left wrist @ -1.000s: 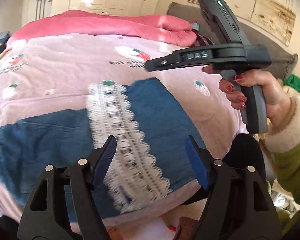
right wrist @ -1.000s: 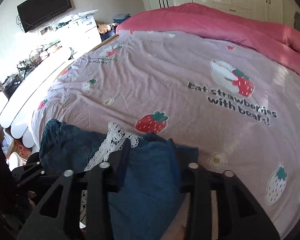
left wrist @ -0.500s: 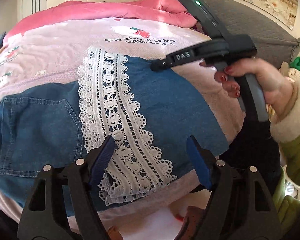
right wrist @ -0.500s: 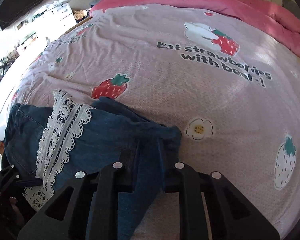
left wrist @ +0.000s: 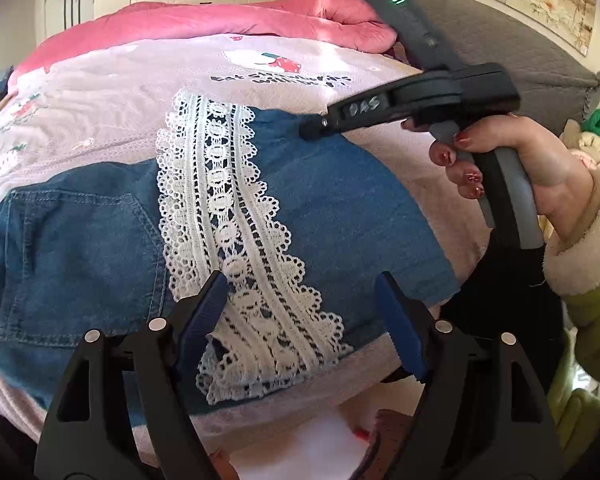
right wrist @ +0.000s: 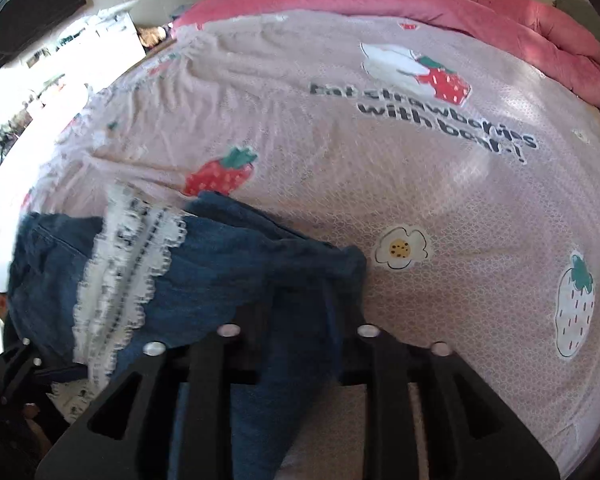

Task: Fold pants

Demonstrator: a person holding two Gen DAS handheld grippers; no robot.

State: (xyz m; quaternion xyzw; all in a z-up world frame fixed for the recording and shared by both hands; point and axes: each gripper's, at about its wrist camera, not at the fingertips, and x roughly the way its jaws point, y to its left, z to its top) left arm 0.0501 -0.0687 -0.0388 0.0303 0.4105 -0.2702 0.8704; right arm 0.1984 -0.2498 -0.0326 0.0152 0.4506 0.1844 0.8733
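The right claw (right wrist: 296, 300) is just opening, releasing the blue lace-trimmed denim pants (left wrist: 332, 200) folded flat on the pink strawberry-print bed (right wrist: 340, 140); the left claw (left wrist: 300, 312) is hovering wide, empty.

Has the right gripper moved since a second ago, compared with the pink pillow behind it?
Yes. In the left wrist view the right gripper has dropped from level with the pink pillow down onto the jeans, and its jaws have just been opening, denim between them.
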